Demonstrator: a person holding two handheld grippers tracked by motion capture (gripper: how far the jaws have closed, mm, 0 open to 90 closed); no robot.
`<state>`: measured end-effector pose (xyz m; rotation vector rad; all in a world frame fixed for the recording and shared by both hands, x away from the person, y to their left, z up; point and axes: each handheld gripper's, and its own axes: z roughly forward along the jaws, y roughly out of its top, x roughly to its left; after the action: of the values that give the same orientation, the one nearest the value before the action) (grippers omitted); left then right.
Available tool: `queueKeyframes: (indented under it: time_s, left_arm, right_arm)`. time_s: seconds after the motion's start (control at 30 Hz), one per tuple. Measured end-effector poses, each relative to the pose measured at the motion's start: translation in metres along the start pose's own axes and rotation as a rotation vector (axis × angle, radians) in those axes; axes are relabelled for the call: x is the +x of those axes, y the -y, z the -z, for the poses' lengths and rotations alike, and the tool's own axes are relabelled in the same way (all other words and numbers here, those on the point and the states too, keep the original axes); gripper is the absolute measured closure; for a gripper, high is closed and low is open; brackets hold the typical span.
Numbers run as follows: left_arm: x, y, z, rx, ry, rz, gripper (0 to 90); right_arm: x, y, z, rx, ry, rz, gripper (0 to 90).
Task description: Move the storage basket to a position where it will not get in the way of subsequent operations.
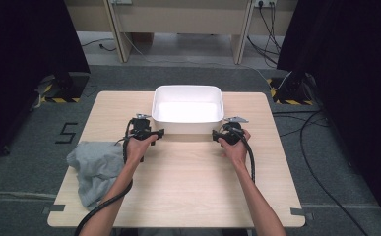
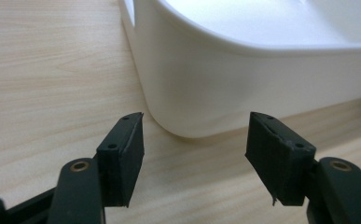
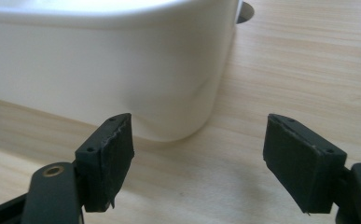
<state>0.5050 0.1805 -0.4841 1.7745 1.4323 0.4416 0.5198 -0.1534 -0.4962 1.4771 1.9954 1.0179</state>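
Observation:
A white plastic tub (image 1: 187,109) stands at the far middle of the wooden table. My left gripper (image 1: 157,133) sits just off the tub's near left corner, jaws apart with only air between them; the left gripper view has that rounded corner (image 2: 187,93) just beyond the open black pads (image 2: 124,156). My right gripper (image 1: 216,133) mirrors it at the near right corner, open and empty too, and the right gripper view puts the tub corner (image 3: 173,88) right ahead of its pads (image 3: 110,158). Neither gripper touches the tub.
A crumpled grey cloth (image 1: 95,168) hangs over the table's left edge near my left forearm. Bare wood (image 1: 193,187) stretches between the tub and the near edge. Cables lie on the floor at right, and dark curtains flank both sides.

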Motion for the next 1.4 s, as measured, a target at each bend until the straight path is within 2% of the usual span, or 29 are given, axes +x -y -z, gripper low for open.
queueKeyframes:
  time_s: [0.13,0.27,0.33,0.4,0.47,0.5,0.53,0.63,0.67,0.7,0.83,0.9,0.97,1.1,1.33,1.4]
  left_arm:
    - [-0.002,0.009,0.011,0.002,0.033,-0.005,34.6]
    - [-0.008,0.023,0.024,0.012,0.076,-0.029,33.7]
    - [-0.009,0.027,0.028,0.010,0.082,-0.035,33.1]
    - [-0.013,0.033,0.036,0.009,0.103,-0.043,32.7]
    - [-0.019,0.040,0.045,0.007,0.125,-0.054,32.4]
    - [-0.021,0.043,0.049,0.003,0.138,-0.059,31.8]
    - [-0.026,0.051,0.059,-0.003,0.163,-0.069,31.3]
    - [-0.031,0.062,0.068,0.000,0.187,-0.090,31.0]
    - [-0.031,0.062,0.068,0.000,0.187,-0.090,30.8]
    - [-0.035,0.069,0.075,0.003,0.195,-0.117,30.8]
    - [-0.038,0.079,0.085,-0.009,0.206,-0.126,29.7]
    - [-0.039,0.082,0.089,0.008,0.205,-0.167,29.5]
    - [-0.038,0.083,0.093,-0.008,0.193,-0.168,29.4]
    - [-0.039,0.089,0.097,0.003,0.208,-0.172,28.8]
    - [-0.042,0.102,0.110,0.018,0.213,-0.190,28.5]
    - [-0.043,0.105,0.113,0.018,0.202,-0.201,28.5]
  right_arm:
    - [0.007,0.002,0.009,-0.002,-0.013,0.023,24.5]
    - [0.016,0.009,0.020,-0.004,-0.067,0.044,24.4]
    - [0.019,0.010,0.023,-0.003,-0.076,0.058,24.2]
    - [0.027,0.016,0.032,-0.009,-0.104,0.088,24.3]
    - [0.030,0.018,0.034,-0.007,-0.115,0.091,24.4]
    - [0.034,0.023,0.039,-0.005,-0.137,0.098,24.5]
    - [0.037,0.025,0.041,-0.005,-0.142,0.104,24.5]
    - [0.043,0.032,0.047,-0.006,-0.143,0.144,24.4]
    - [0.045,0.034,0.049,-0.004,-0.145,0.148,24.5]
    - [0.046,0.036,0.050,0.001,-0.151,0.157,24.5]
    - [0.050,0.041,0.058,0.011,-0.162,0.173,24.5]
    - [0.051,0.043,0.059,0.017,-0.173,0.180,24.6]
    - [0.052,0.046,0.060,0.022,-0.181,0.182,24.6]
    - [0.055,0.049,0.062,0.034,-0.189,0.187,24.4]
    - [0.068,0.056,0.063,0.050,-0.213,0.234,24.3]
    - [0.069,0.057,0.063,0.048,-0.215,0.244,24.3]
